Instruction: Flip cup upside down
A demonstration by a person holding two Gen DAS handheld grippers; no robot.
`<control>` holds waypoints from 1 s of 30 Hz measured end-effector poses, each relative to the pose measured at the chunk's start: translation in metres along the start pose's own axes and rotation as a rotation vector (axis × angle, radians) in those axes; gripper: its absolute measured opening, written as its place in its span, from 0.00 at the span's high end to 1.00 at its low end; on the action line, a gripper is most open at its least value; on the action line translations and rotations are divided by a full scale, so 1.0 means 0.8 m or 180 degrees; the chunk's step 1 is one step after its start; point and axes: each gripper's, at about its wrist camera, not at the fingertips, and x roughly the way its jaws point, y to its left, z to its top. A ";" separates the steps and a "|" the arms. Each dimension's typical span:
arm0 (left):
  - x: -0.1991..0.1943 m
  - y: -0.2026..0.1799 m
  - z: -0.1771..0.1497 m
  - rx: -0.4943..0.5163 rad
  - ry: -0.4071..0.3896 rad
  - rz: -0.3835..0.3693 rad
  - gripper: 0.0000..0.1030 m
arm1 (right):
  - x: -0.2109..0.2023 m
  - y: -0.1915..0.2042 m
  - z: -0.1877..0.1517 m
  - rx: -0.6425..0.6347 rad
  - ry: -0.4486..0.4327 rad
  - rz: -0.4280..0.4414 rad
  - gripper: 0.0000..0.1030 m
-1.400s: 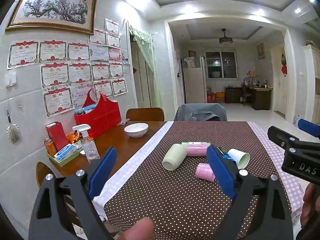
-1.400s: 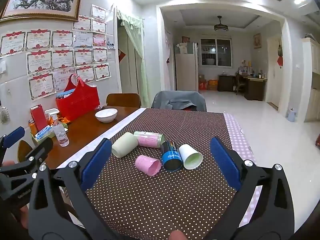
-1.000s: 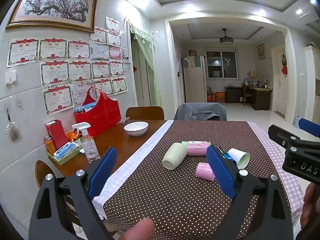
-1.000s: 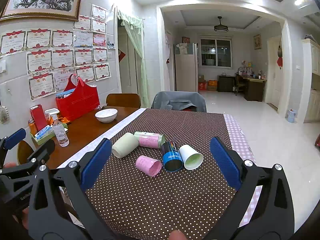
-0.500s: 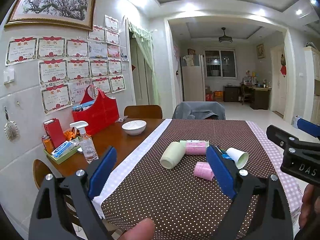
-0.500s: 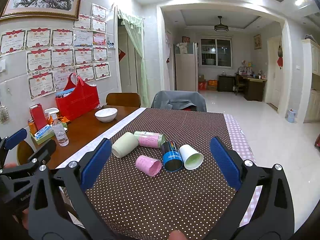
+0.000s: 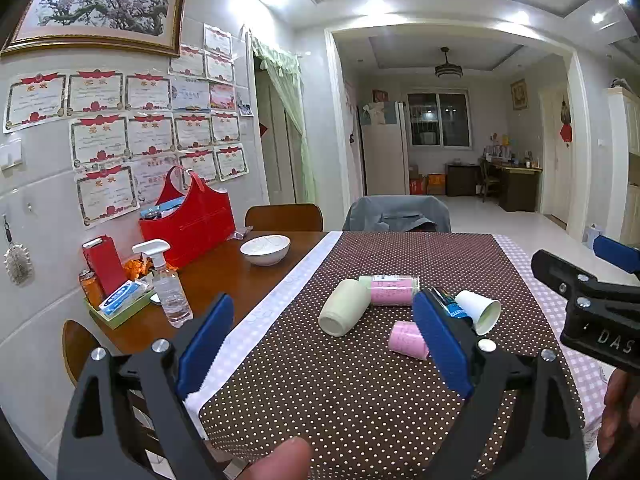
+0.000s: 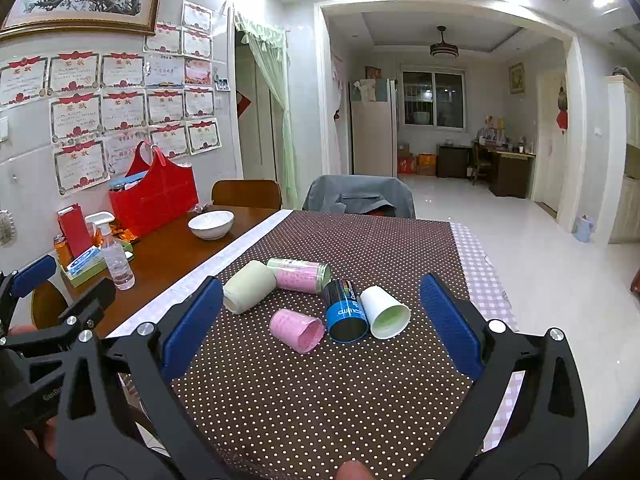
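Note:
Several cups lie on their sides on the brown dotted tablecloth (image 8: 320, 392): a pale green cup (image 8: 249, 291), a pink cup (image 8: 297, 330), a blue and black cup (image 8: 345, 315), a white paper cup (image 8: 385, 312) and a pink-labelled tumbler (image 8: 299, 275). In the left wrist view the green cup (image 7: 345, 306), pink cup (image 7: 407, 339) and white cup (image 7: 479, 311) show too. My left gripper (image 7: 320, 340) is open and empty, short of the cups. My right gripper (image 8: 320, 320) is open and empty, its fingers wide either side of the group, nearer than it.
A white bowl (image 8: 211, 224), a spray bottle (image 8: 114, 258), a red bag (image 8: 156, 196) and a small tray of items (image 8: 82, 266) stand on the bare wood at the left. Two chairs (image 8: 358, 196) stand at the table's far end.
The left wrist view has shifted slightly; the cups sit a little further left in it. The right gripper and the cups have not moved.

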 end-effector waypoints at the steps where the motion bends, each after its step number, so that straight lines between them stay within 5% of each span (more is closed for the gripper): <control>1: 0.002 -0.001 0.001 0.0002 0.0003 0.0001 0.13 | 0.002 0.000 0.000 0.0001 0.0007 0.0004 0.06; 9: 0.031 -0.008 0.004 0.0060 0.0107 -0.0003 0.13 | 0.030 -0.010 0.006 -0.0008 -0.0085 0.0008 0.06; 30: 0.222 -0.025 0.034 0.0413 0.0658 -0.0353 0.13 | 0.199 -0.041 0.032 0.0032 0.0488 -0.0040 0.06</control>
